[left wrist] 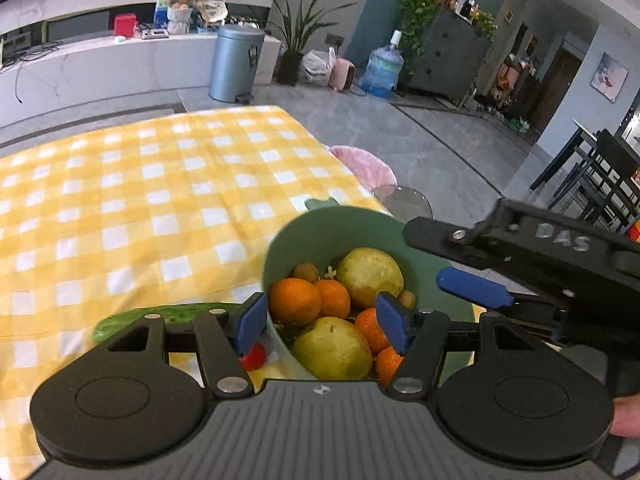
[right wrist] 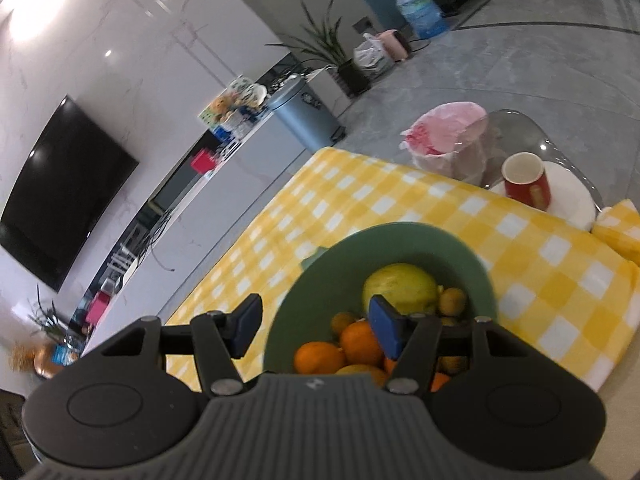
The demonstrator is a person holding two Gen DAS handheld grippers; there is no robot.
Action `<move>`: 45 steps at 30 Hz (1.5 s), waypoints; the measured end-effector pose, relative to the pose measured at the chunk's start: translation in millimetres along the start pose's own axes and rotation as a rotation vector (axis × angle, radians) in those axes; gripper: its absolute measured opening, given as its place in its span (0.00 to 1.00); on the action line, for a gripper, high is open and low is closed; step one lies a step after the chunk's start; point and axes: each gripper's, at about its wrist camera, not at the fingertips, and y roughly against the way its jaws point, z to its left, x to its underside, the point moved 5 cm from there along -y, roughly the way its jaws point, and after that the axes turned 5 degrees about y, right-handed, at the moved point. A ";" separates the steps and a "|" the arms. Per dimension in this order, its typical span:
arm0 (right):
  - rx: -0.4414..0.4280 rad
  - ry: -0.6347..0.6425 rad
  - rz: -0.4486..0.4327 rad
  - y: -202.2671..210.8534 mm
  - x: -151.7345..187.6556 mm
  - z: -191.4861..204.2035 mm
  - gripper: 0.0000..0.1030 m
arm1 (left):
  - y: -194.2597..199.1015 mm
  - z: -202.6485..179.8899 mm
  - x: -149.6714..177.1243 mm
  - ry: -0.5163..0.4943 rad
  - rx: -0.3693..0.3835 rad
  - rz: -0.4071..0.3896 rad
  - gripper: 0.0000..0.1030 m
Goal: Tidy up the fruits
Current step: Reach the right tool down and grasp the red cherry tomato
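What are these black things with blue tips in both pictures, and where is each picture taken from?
They are two hand-held grippers, each carrying a camera that looks along its fingers. One picture comes from the left gripper, the other from the right gripper. Both are open and hold nothing. The left one straddles the near rim of a green bowl of oranges and pears. The bowl stands on a yellow checked tablecloth. Beside it lie a cucumber and something small and red.

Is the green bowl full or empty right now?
Nearly full. The green bowl holds two pears, several oranges and small brown fruits, piled close to its rim in both views.
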 end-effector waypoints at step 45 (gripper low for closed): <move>0.001 0.289 0.301 -61.3 95.8 130.9 0.22 | 102.6 238.3 78.6 0.344 -0.306 -0.016 0.72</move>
